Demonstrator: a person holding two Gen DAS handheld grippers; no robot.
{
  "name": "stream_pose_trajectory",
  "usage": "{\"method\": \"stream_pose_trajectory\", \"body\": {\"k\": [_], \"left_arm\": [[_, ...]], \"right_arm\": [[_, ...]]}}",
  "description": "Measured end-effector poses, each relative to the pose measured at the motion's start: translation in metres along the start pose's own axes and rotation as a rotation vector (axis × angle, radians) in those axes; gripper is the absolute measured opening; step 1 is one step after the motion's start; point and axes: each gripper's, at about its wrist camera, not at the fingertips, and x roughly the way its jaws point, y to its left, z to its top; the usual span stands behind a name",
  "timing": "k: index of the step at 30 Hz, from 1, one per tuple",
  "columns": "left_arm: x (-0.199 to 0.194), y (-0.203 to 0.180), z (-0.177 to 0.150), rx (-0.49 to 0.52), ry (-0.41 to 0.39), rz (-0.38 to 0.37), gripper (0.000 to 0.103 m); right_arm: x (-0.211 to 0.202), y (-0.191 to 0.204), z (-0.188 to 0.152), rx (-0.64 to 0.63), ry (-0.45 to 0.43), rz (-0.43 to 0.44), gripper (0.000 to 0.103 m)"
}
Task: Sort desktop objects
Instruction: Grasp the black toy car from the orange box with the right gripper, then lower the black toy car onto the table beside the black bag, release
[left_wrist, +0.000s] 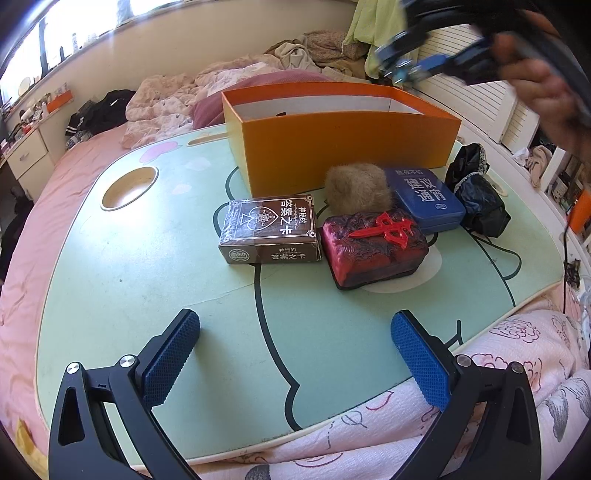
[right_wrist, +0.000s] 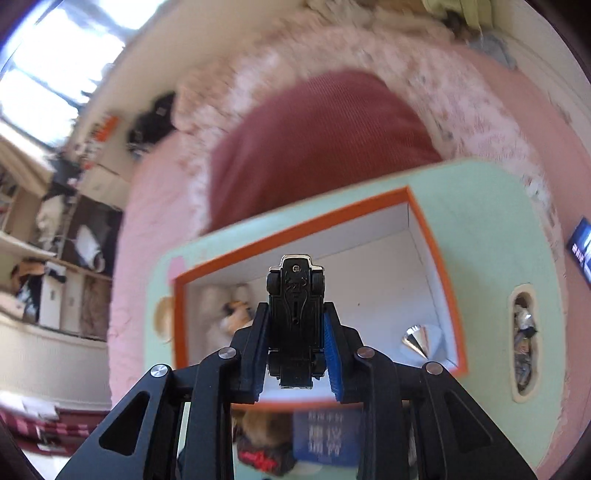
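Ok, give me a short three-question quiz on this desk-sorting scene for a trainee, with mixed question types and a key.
1. True or false: the right gripper holds a toy car over the orange box.
2. Which lies nearest the left gripper? A) blue tin B) card box C) black pouch
3. Fill in: the left jaws are ___.

Key: 1 true; 2 B; 3 open

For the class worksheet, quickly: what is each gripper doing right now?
Left gripper: open, holding nothing.
Right gripper: closed on a toy car, above the orange box.
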Motion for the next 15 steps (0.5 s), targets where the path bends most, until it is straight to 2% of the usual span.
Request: {"method": "stream_pose_trajectory", "body": {"k": [3,7,10,15], "left_arm": [[0.000,0.000,0.000,0.000,0.000,0.000,0.103],[0.000,0.001,0.000,-0.001,0.001,0.001,0.103],[0.001,0.001,0.001,-0.001,0.003,0.004,0.103],[0.001,0.001,0.001,-0.002,0.003,0.003,0.103]], "right_arm": [[-0.041,-0.006,-0.036,-0.066,-0.072,-0.002,0.026],[-0.063,-0.036,-0.085,-0.107,-0.142,-0.163,0.026],[-0.042,-0.059,-0.102,-0.082,-0.112,-0.242,0.026],[0.001,-0.069,-0.105,-0.054,-0.049,-0.235,0.026]]}}
